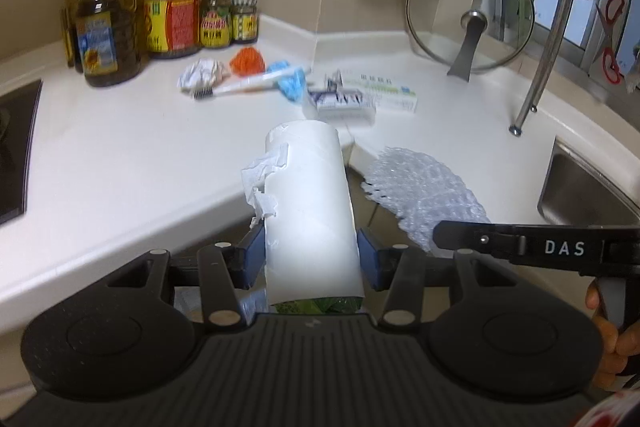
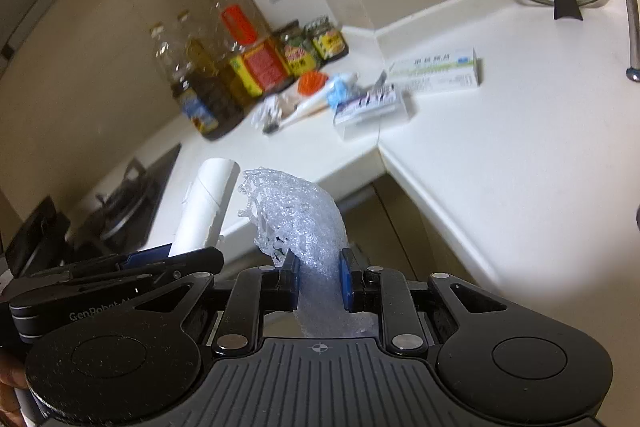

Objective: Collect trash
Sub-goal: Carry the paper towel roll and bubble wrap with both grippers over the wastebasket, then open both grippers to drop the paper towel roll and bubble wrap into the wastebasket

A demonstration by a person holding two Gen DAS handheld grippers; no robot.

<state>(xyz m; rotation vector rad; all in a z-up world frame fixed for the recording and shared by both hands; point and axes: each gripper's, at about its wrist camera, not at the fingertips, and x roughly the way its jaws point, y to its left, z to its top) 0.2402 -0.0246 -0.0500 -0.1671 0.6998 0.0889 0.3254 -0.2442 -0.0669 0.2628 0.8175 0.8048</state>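
Oil bottles (image 1: 108,27) stand at the back of the white tabletop (image 1: 120,147), partly filled with yellow and dark liquid, beside two jars (image 1: 228,19) whose contents I cannot tell. The left gripper (image 1: 311,255) is held off the tabletop edge, pointing toward the corner; its fingers (image 1: 254,255) are closed on the lower part of a white cardboard tube (image 1: 308,203), which sticks out forward between them. The right gripper (image 2: 319,281) is held just beside it — its fingers (image 2: 290,279) pinch a piece of clear bubble wrap (image 2: 296,223) that arches up ahead. Crumpled paper (image 1: 202,73), a toothbrush (image 1: 240,87) and small boxes (image 1: 360,97) lie on the tabletop, well apart from both grippers.
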